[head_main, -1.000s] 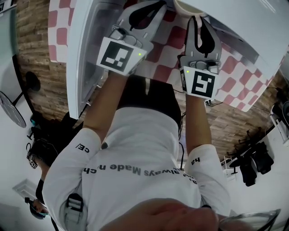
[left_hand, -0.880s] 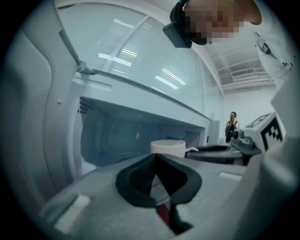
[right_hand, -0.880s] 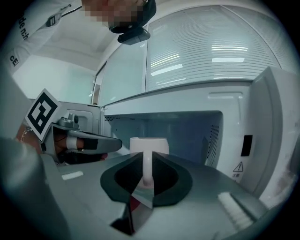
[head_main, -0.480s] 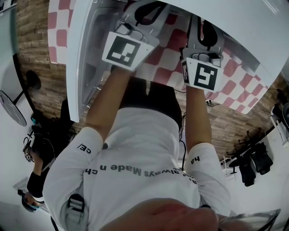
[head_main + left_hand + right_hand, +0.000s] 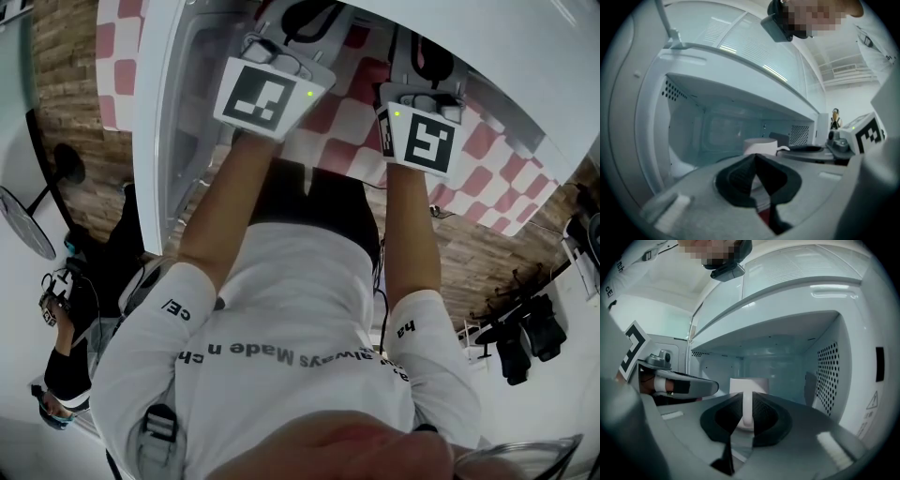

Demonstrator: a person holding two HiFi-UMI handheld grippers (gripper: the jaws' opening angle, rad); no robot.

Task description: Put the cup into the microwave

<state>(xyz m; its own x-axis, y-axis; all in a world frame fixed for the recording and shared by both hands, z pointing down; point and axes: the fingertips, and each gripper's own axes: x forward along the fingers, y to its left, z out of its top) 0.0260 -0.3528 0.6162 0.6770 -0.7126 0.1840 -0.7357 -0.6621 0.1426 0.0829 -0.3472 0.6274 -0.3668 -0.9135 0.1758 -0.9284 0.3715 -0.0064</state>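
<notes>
The white cup (image 5: pixel 748 384) is inside the open microwave (image 5: pixel 834 296), seen past the right gripper's jaws. My right gripper (image 5: pixel 747 411) is shut on the cup's handle, which runs straight down between the black pads. Whether the cup rests on the oven floor is hidden. In the left gripper view the cup (image 5: pixel 759 146) shows just beyond my left gripper (image 5: pixel 754 161), whose pads meet with nothing held. The right gripper (image 5: pixel 808 151) lies beside it on the right. In the head view both marker cubes (image 5: pixel 267 94) (image 5: pixel 422 141) sit at the oven mouth, with the jaws hidden inside.
The microwave door (image 5: pixel 164 122) stands swung open at the left, close to my left arm. A perforated wall (image 5: pixel 827 376) bounds the cavity on the right, near the cup. A red-and-white checked surface (image 5: pixel 487 178) lies below. Another person (image 5: pixel 66 328) stands at the lower left.
Both grippers have pushed further into the microwave. The cup's rim, visible at the oven mouth a second ago, is now hidden inside in the head view.
</notes>
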